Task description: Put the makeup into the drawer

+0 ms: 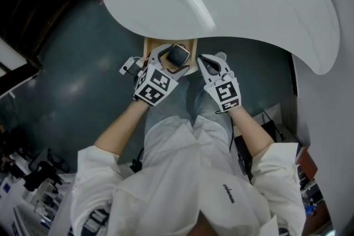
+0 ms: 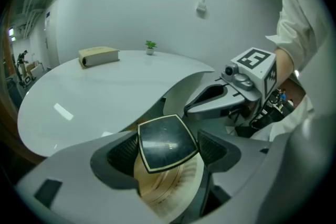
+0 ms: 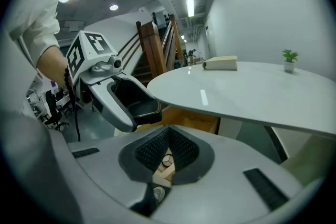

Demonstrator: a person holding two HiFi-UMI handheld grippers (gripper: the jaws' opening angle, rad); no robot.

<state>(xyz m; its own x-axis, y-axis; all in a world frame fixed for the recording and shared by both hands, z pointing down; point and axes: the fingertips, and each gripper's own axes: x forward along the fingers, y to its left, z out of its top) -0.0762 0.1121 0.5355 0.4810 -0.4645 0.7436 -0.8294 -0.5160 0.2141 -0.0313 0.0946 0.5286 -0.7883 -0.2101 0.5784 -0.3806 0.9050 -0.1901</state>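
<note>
Almost done imo: left gripper [image 1: 175, 58] is clamped on the compact [image 2: 167, 140] right over the open drawer [image 1: 147, 48], it just needs dropping in, and the right gripper [image 3: 167, 153] is pinched together, empty.

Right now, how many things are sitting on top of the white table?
2. A tan box sits at the far edge of the table, and a little green plant stands to its right. Nothing else shows on it.
</note>
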